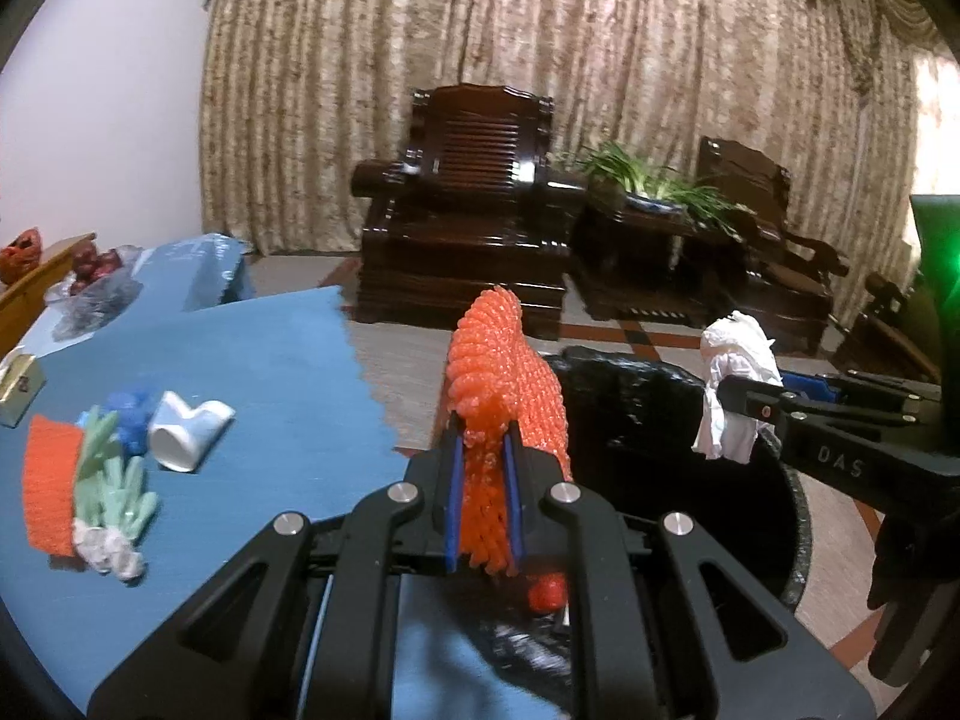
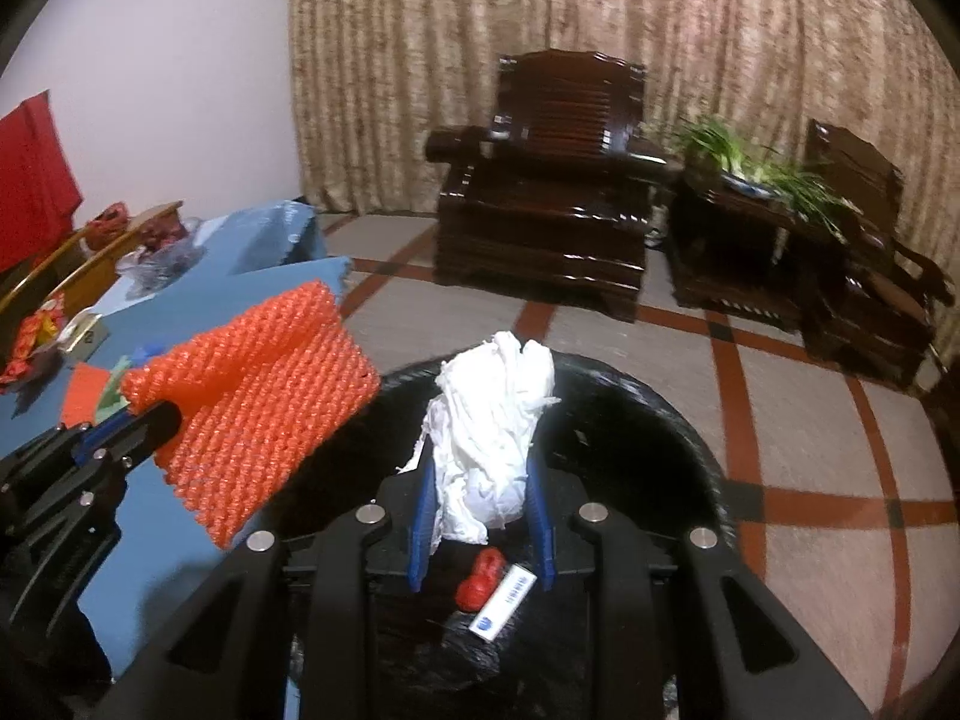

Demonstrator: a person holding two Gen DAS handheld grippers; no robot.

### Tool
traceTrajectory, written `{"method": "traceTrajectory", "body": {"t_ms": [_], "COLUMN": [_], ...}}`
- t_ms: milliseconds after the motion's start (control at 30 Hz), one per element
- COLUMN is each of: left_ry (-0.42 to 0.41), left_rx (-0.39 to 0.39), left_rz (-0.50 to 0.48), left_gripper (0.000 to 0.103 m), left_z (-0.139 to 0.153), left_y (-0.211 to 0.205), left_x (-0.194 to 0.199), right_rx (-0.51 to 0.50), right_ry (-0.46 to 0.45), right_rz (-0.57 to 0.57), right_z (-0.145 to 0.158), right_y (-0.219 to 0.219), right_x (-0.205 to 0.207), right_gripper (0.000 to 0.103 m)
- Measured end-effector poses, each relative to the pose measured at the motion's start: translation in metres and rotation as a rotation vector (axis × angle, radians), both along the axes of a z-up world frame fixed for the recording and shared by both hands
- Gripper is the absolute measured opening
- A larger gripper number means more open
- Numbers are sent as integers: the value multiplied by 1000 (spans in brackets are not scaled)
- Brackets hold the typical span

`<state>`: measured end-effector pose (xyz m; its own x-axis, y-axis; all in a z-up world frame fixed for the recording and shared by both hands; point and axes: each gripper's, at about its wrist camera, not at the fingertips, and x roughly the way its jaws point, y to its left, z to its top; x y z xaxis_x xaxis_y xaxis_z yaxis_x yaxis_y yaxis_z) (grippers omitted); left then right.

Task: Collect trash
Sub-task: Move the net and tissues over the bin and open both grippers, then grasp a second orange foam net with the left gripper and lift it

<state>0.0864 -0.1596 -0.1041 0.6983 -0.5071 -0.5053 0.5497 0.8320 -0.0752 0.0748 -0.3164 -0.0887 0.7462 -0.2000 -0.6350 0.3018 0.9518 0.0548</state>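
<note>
My left gripper (image 1: pixel 483 444) is shut on an orange foam net (image 1: pixel 504 372), which stands up between its blue pads beside the table's edge. My right gripper (image 2: pixel 480 468) is shut on a crumpled white tissue (image 2: pixel 492 420) above the black-lined bin (image 2: pixel 690 438). At the bin's bottom lie a small red scrap (image 2: pixel 478 579) and a little white box (image 2: pixel 504 600). In the right wrist view the net (image 2: pixel 264 396) hangs at the bin's left rim. In the left wrist view the tissue (image 1: pixel 735 360) and the right gripper (image 1: pixel 738 396) are over the bin (image 1: pixel 801 540).
The blue-clothed table (image 1: pixel 270 360) to the left bears another orange net (image 1: pixel 51 486), a green-and-white foam piece (image 1: pixel 114 498), a blue scrap (image 1: pixel 129 414) and a tipped white cup (image 1: pixel 186 429). Dark wooden armchairs (image 1: pixel 462 210) and a potted plant (image 1: pixel 648 180) stand by the curtain.
</note>
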Motion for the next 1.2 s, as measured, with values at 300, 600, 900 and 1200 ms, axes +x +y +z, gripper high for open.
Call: {"method": "traceTrajectory", "body": {"t_ms": [300, 600, 900, 1200], "left_ry": [35, 50, 1, -17], "left_rx": [6, 15, 12, 17], "left_rz": [-79, -76, 20, 206], "left_gripper": [13, 54, 87, 91], "left_z": [-13, -20, -13, -3], "left_y": [-44, -44, -5, 69], "left_x": [2, 7, 10, 28], "right_rx": [13, 39, 36, 35], "right_ry": [35, 70, 29, -5], "right_rz": [-64, -108, -87, 38], "right_z": [-20, -38, -28, -17], "right_y": [-30, -46, -28, 25], "right_x": [-11, -16, -13, 18], "right_gripper": [31, 60, 97, 97]}}
